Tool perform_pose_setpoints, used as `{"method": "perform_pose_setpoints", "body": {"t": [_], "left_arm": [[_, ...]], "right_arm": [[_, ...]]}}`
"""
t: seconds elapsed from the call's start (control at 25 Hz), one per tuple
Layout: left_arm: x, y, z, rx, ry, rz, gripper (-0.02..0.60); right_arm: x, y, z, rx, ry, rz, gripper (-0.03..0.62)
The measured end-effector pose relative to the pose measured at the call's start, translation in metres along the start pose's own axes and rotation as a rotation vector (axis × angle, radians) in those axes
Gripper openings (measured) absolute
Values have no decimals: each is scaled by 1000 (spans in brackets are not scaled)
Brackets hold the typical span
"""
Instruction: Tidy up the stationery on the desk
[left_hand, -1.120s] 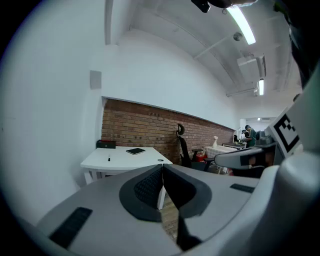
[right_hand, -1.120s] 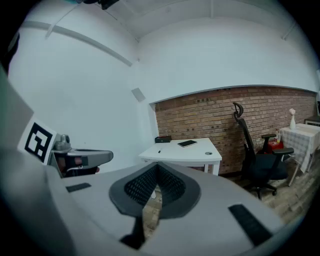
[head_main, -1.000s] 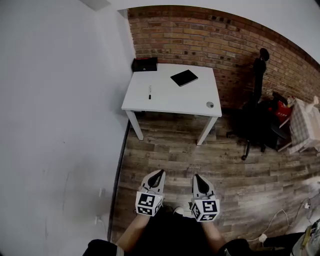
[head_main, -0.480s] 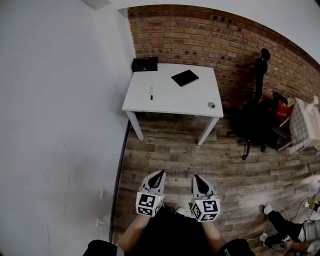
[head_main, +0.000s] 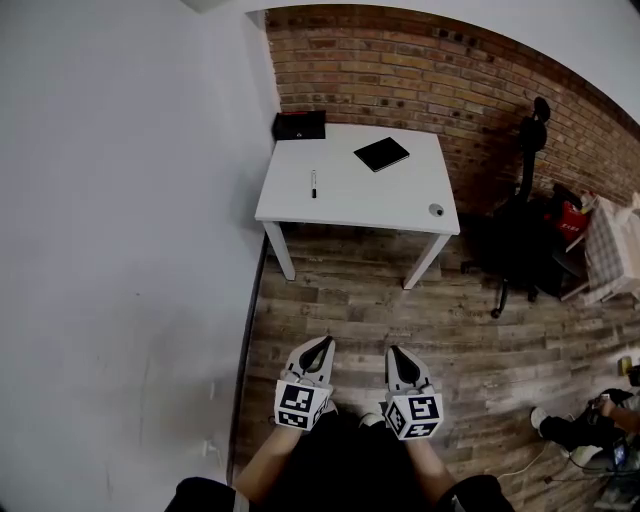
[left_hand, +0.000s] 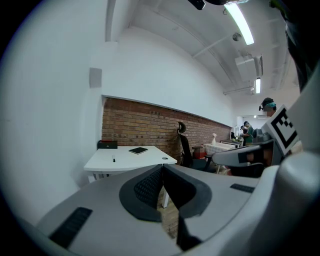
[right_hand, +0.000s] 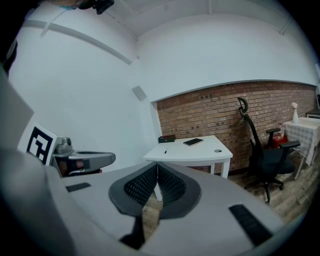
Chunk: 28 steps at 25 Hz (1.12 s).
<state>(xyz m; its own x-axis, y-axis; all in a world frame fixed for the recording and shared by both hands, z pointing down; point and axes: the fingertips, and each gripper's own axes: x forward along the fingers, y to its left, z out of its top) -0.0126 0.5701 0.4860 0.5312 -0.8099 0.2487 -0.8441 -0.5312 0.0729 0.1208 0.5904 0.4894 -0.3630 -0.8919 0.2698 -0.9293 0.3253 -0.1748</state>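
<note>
White rectangular desk against red brick wall: black box back-L corner, black marker pen L-ctr, flat black notebook back-R of it, small round grey disc front-R corner; black office chair R of desk.

A big white wall stands on the left. A red brick wall runs along the back. The floor is made of brown wood planks. A white desk sits in the corner. A black chair on wheels stands near it. Long lamps shine on the white ceiling.
</note>
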Motion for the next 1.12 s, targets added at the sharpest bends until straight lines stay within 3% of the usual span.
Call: {"method": "perform_pose_setpoints", "body": {"t": [0.48, 1.12], "left_arm": [[-8, 28, -6, 0, 10, -35, 14], [61, 60, 7, 0, 26, -9, 15]], "right_arm": [[15, 36, -10, 16, 19, -7, 23], [85, -7, 3, 51, 34, 15, 23]]}}
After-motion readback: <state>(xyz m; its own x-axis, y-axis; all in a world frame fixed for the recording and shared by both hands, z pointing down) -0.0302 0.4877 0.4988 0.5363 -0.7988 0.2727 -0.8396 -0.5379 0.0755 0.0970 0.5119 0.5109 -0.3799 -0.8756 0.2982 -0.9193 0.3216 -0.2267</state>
